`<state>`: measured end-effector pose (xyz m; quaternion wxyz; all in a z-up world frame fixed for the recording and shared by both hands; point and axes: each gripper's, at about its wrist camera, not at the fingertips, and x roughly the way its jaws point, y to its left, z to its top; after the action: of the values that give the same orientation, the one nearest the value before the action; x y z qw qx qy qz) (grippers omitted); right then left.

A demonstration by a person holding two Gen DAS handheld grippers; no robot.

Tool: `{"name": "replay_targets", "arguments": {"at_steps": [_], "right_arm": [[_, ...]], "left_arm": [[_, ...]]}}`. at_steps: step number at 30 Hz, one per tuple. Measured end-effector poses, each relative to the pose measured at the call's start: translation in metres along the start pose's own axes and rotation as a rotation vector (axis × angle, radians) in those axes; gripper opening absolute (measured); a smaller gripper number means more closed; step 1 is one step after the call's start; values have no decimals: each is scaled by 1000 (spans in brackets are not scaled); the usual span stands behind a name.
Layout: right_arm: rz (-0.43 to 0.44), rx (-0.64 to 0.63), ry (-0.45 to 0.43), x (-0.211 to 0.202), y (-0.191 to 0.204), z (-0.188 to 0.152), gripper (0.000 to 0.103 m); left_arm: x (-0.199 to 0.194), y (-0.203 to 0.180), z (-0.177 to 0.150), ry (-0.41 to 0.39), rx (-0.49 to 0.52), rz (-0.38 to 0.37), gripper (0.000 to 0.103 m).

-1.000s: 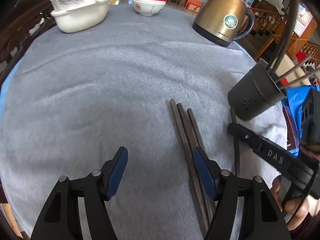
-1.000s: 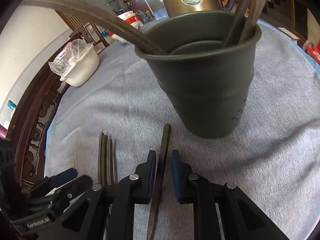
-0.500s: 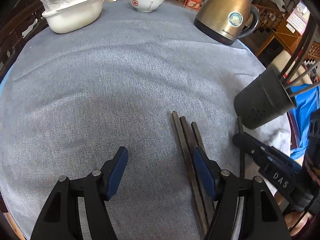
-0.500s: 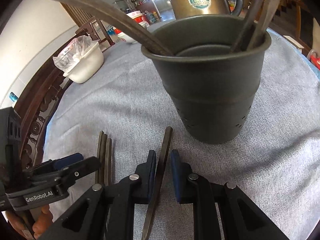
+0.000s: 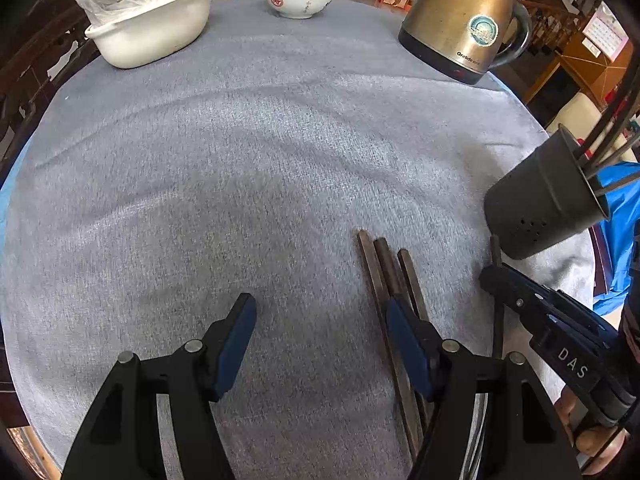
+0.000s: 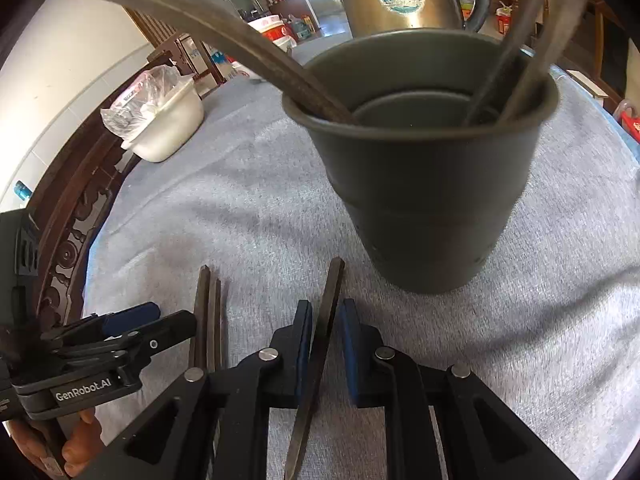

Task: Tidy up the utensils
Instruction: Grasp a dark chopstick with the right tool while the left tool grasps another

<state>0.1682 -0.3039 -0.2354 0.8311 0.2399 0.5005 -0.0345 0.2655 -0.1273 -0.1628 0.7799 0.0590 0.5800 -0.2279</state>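
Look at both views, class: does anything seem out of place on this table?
Yes. Three chopsticks lie loose on the grey cloth rather than in the dark holder cup. A fourth chopstick sits between the right tool's pads; the left tool is open.

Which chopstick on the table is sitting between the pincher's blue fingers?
The lone chopstick lying just in front of the dark cup. It sits between the right gripper pads, while the other three chopsticks lie bunched together farther left, ungripped.
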Motion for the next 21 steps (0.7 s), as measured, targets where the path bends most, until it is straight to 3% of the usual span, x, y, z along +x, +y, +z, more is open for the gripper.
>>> {"name": "replay_targets", "arguments": {"at_steps": [3, 8, 11, 13, 15, 21], "right_arm": [[-20, -11, 7, 3, 4, 4, 18], [-54, -49, 4, 7, 11, 7, 18], [-63, -75, 4, 9, 14, 8, 17], [-62, -80, 3, 9, 13, 8, 15], [-60, -83, 1, 9, 12, 8, 13], [-47, -74, -1, 4, 10, 4, 7]], "left_arm": [[3, -3, 5, 0, 2, 8, 68], [7, -10, 11, -15, 46, 34, 56], [9, -13, 14, -24, 61, 20, 42], [10, -15, 13, -27, 72, 3, 24], [10, -15, 12, -28, 86, -7, 15], [7, -15, 5, -27, 82, -35, 6]]}}
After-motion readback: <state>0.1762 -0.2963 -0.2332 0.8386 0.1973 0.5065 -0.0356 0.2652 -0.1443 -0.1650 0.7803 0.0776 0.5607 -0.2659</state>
